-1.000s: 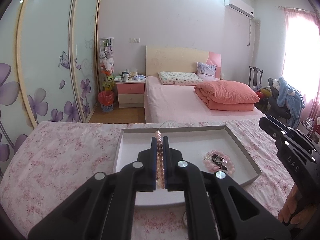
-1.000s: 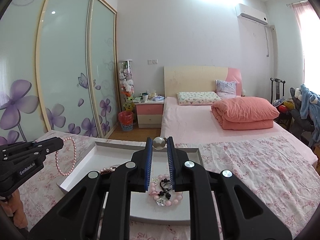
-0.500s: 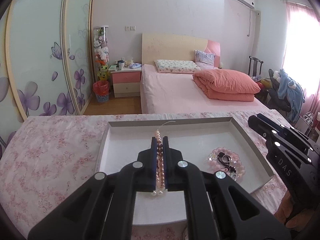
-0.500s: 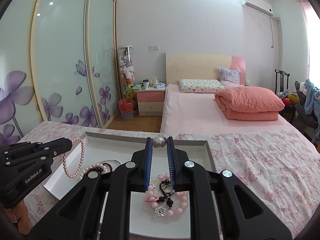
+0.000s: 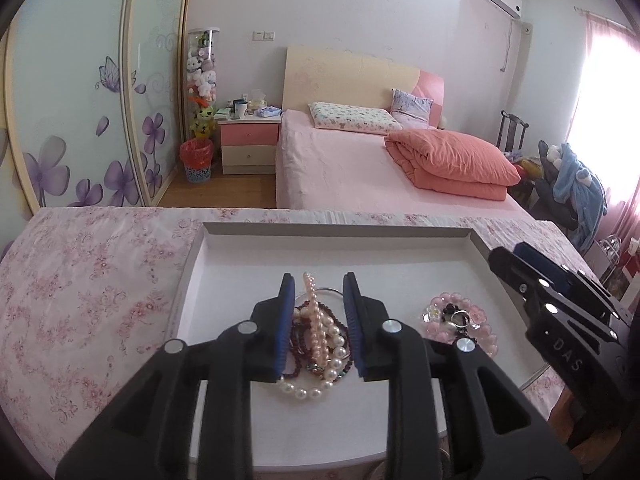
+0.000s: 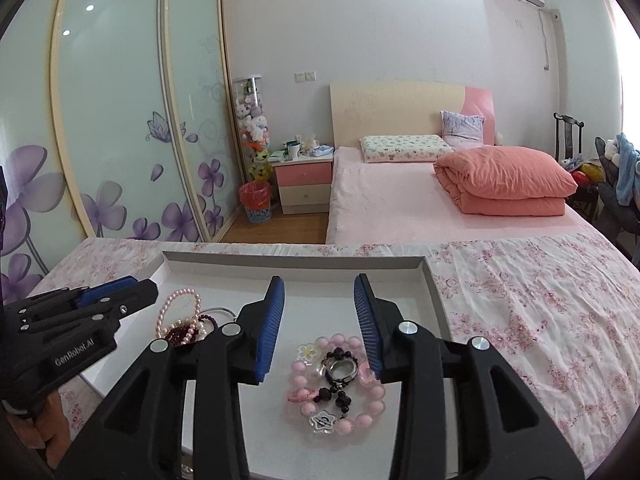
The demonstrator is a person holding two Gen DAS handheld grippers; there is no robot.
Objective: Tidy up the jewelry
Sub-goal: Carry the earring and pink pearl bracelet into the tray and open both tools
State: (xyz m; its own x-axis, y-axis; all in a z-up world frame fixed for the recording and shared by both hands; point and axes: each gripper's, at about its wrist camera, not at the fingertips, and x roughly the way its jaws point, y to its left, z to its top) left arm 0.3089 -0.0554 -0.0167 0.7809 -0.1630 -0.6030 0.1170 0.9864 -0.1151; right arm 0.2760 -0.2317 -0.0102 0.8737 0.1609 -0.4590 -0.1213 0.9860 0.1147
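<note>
A shallow white tray (image 5: 340, 236) lies on the floral cloth. My left gripper (image 5: 319, 280) is over its left half, jaws opening. A heap of pearl and dark red bead strands (image 5: 320, 340) lies on the tray floor between the blue pads, and they do not press on it. My right gripper (image 6: 320, 280) hangs over the tray's right half, jaws opening with nothing held. Below it lie a pink bead bracelet (image 6: 340, 384) and a silver ring (image 6: 342, 368). Each view shows the other gripper: left gripper (image 6: 132, 288), right gripper (image 5: 560, 300).
The tray (image 6: 296, 260) has low raised walls all round. The pink floral cloth (image 6: 540, 320) spreads out on both sides of it. Beyond the table's far edge stand a bed (image 5: 380, 176), a nightstand (image 5: 248, 140) and sliding wardrobe doors (image 5: 80, 100).
Both grippers came down toward the tray and opened. The bead strands fell from the left jaws onto the tray floor. The silver bead left the right jaws.
</note>
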